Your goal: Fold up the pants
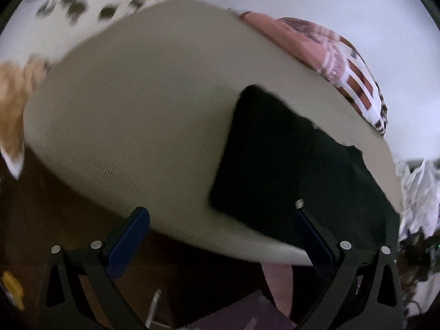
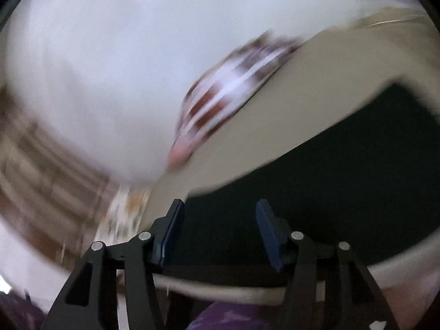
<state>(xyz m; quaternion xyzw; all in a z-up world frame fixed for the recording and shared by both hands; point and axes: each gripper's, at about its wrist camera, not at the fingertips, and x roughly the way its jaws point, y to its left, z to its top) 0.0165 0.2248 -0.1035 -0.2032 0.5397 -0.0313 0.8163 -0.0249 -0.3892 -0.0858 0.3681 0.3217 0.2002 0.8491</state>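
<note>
The dark, near-black pants (image 1: pixel 288 170) lie folded into a compact block on the right part of a beige cushioned surface (image 1: pixel 137 110). My left gripper (image 1: pixel 222 214) is open wide and empty, hovering at the surface's near edge, its right finger over the pants' near left corner. In the blurred right wrist view the pants (image 2: pixel 316 192) fill the lower right on the beige surface (image 2: pixel 316 82). My right gripper (image 2: pixel 218 220) is open, its fingers apart just above the pants' near edge, holding nothing.
A brown-and-white checked cloth (image 1: pixel 349 74) lies at the far edge of the surface, also in the right wrist view (image 2: pixel 233 90). A white spotted fabric (image 1: pixel 82 5) is at the back left. Crumpled white material (image 1: pixel 420 200) sits at the right. Dark floor (image 1: pixel 41 220) lies below.
</note>
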